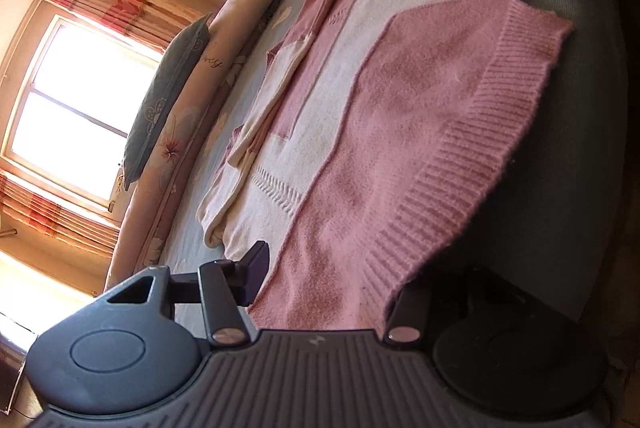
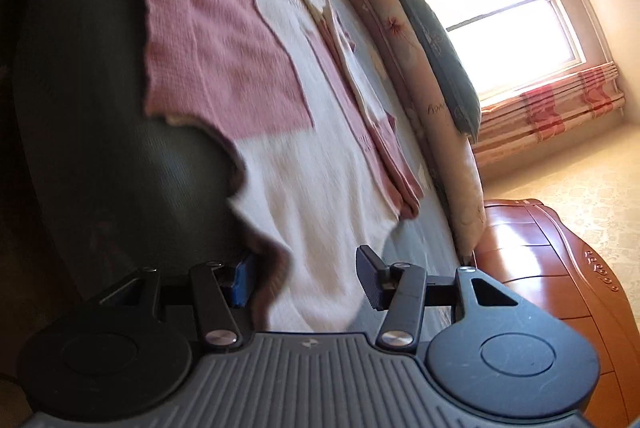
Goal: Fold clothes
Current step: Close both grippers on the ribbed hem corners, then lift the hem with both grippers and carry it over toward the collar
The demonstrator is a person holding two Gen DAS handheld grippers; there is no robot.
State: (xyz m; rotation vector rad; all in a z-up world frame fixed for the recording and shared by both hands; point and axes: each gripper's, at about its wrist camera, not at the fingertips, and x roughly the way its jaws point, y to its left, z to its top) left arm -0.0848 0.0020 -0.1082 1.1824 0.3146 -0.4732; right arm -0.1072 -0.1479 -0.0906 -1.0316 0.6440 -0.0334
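Note:
A pink and cream knitted sweater (image 1: 420, 115) lies flat on the bed, its ribbed hem hanging over the near edge. A folded sleeve (image 1: 280, 79) rests along its far side. My left gripper (image 1: 328, 292) is open at the pink corner of the hem, with the fabric lying between its fingers. In the right wrist view the same sweater (image 2: 288, 155) shows its cream end. My right gripper (image 2: 306, 282) is open there, its blue-padded finger (image 2: 240, 284) under the cream edge and the other finger above it.
The bed has a light blue sheet (image 1: 188, 252) and a dark padded side (image 1: 560, 167). A floral rolled quilt (image 1: 188, 131) and a blue pillow (image 1: 164, 95) lie along the far side. A wooden headboard (image 2: 540, 260) and a bright window (image 2: 492, 7) stand beyond.

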